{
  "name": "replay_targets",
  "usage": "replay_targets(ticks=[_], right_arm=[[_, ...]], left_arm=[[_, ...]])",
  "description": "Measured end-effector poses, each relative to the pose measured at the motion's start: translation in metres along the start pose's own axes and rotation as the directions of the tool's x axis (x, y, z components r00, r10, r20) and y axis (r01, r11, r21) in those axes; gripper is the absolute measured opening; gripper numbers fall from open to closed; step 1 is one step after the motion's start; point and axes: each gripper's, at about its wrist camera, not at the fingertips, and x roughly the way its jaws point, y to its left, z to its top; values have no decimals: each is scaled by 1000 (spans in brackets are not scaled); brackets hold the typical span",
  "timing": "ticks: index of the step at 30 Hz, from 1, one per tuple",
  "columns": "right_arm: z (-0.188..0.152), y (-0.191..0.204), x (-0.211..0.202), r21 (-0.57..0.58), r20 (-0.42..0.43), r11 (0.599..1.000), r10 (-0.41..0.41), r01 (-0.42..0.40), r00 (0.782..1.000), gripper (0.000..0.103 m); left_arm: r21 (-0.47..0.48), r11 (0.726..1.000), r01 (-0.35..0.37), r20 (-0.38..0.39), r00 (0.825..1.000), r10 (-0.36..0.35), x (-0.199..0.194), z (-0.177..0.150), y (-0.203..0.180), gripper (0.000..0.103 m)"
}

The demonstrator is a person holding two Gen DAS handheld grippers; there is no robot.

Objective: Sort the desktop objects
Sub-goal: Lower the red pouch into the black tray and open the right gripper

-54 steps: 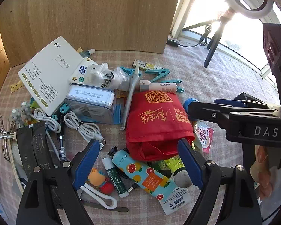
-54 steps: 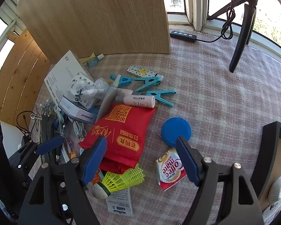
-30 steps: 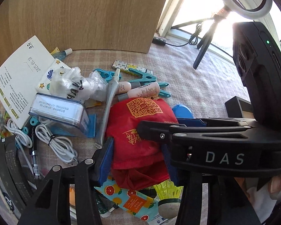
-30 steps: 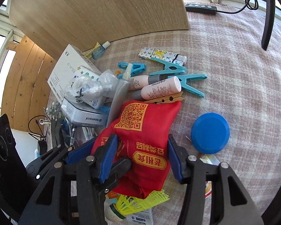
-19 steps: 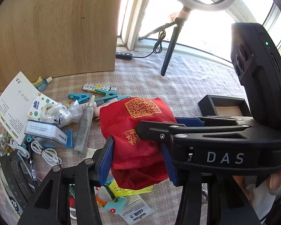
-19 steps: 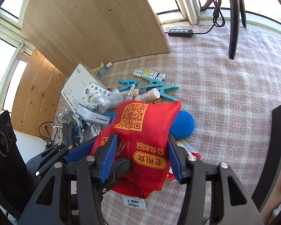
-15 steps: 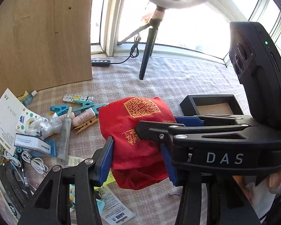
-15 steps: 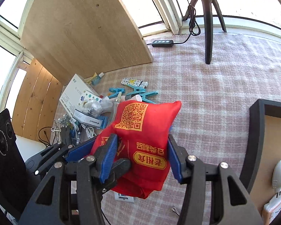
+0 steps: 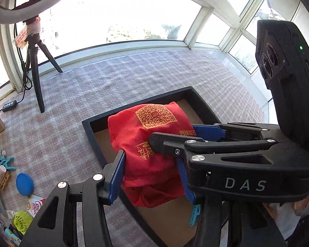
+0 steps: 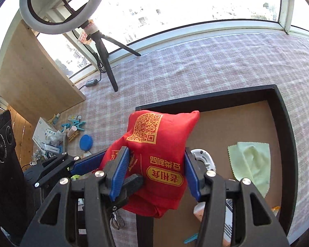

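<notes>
1. Right now both claws are clamped on the same red cloth bag (image 9: 152,142), which hangs in the air over the near-left corner of a black tray (image 9: 92,135).
2. The left claw (image 9: 152,175) pinches the bag's lower part between its blue pads (image 9: 117,177), one pad on each side of the cloth.
3. The right claw (image 10: 156,173) grips the bag (image 10: 160,154) the same way, its pads pressed into the fabric at 9 and 3 o'clock of the bundle; in the left wrist view it comes in from 3 o'clock, crossing over the left one.
4. The bag shows a gold square code on its upper face and gold lettering lower down; its bottom edge sags loose below the pads.
5. The tray (image 10: 282,123) has a brown floor. Lying in it are a pale green cloth (image 10: 251,162) at about 3 o'clock of the bag, a white round object (image 10: 204,158) partly hidden behind the right claw, and a teal clip (image 10: 190,241) toward 6 o'clock.
6. The counter (image 10: 216,61) wears a pink-and-grey checked cover.
7. Off at 9 o'clock in the right wrist view sits the pile of small things: a blue round lid (image 10: 86,142), teal clothes pegs (image 10: 76,124), a white booklet (image 10: 39,133).
8. A ring light on a black tripod (image 10: 105,55) stands at 11 o'clock, by the window, next to a wooden board (image 10: 35,76).
</notes>
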Motion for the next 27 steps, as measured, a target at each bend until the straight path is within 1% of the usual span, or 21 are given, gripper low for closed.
replay_targets(ticks=[4,5,6,8,9,10,12,14,17,20,22,25,27], right_arm=[[-1,-50,-25,72,43,996,-64,61,997,51],[-1,-59,-29,79,50,994,-82,77,995,51],[-1,-68,-34,84,52,992,-101,96,994,54],[-2,-82,-43,93,68,983,-165,158,984,54],[-2,-86,-48,97,86,977,-197,189,977,54],[-2,-90,-52,99,104,974,-213,203,971,54],[-2,-92,-56,100,112,978,-193,182,975,54],[-3,-84,-55,80,112,982,-181,173,977,54],[-5,-60,-48,18,108,986,-168,167,980,54],[-11,-28,-35,-56,80,990,-124,129,989,54],[-18,-3,-25,-124,60,986,-105,111,993,54],[-31,36,-8,-227,19,971,-70,72,997,54],[-43,61,5,-291,-27,956,-35,26,999,54]], left_arm=[[46,998,42,-25,999,-41,24,20,-45,47],[52,998,44,-33,999,-43,29,24,-53,49],[55,998,35,-39,999,-32,33,27,-59,52],[51,999,-3,-43,999,5,37,30,-63,52],[45,999,-11,-41,999,13,35,29,-62,52],[40,999,-15,-43,999,17,33,27,-58,52],[35,999,-39,-49,998,41,30,22,-51,52],[25,997,-71,-48,996,72,24,17,-37,52],[-8,994,-109,-51,993,108,7,6,-10,52],[-31,984,-173,-56,984,171,-12,-9,22,52],[-54,977,-204,-60,978,201,-29,-22,47,52],[-98,959,-265,-64,964,259,-53,-41,86,52],[-122,942,-311,-81,949,303,-67,-56,112,52]])
